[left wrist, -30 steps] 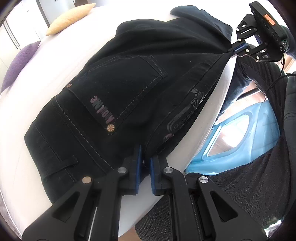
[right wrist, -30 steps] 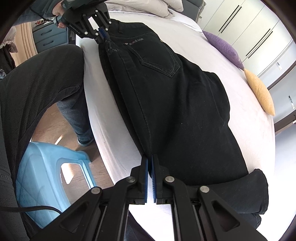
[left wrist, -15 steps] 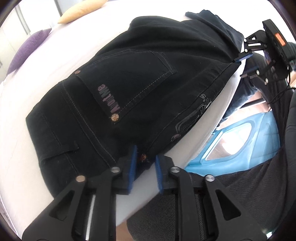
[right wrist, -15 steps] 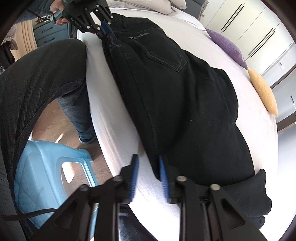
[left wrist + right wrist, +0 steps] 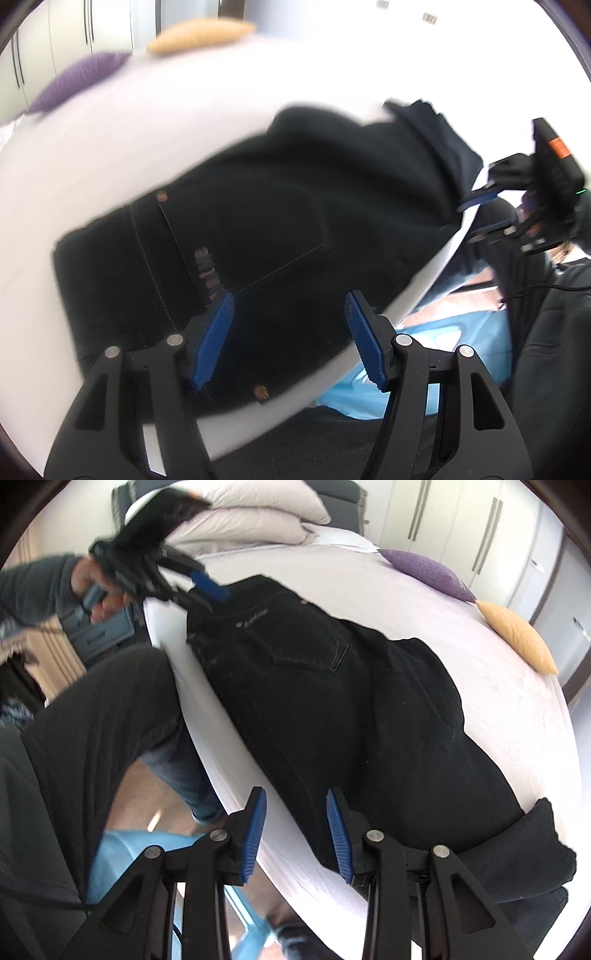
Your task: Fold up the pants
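Observation:
Black jeans [image 5: 295, 221] lie folded lengthwise along the near edge of a white bed [image 5: 147, 129], back pocket up. My left gripper [image 5: 288, 299] hovers over the waistband end. Its jaws are opening, and the blue pads [image 5: 216, 332] press on nothing, with cloth only below them. In the right wrist view the same jeans [image 5: 351, 701] run away from me, and my right gripper [image 5: 295, 794] stands open just above their near side seam, apart from the cloth. Each gripper shows in the other's view: the left gripper [image 5: 203, 594] by the waistband, the right gripper [image 5: 485, 212] beside the leg end.
A purple pillow [image 5: 428, 572] and a yellow pillow [image 5: 517, 638] lie at the far side, with white pillows [image 5: 258, 520] at the bed's head. A light blue plastic stool [image 5: 118, 856] stands on the floor by the bed edge. The person's dark-trousered leg [image 5: 92, 716] is close by.
Both grippers were shut on the jeans' near edge a second ago. Both have let go, opened and lifted a little, the left spreading widest. The jeans stay flat on the bed.

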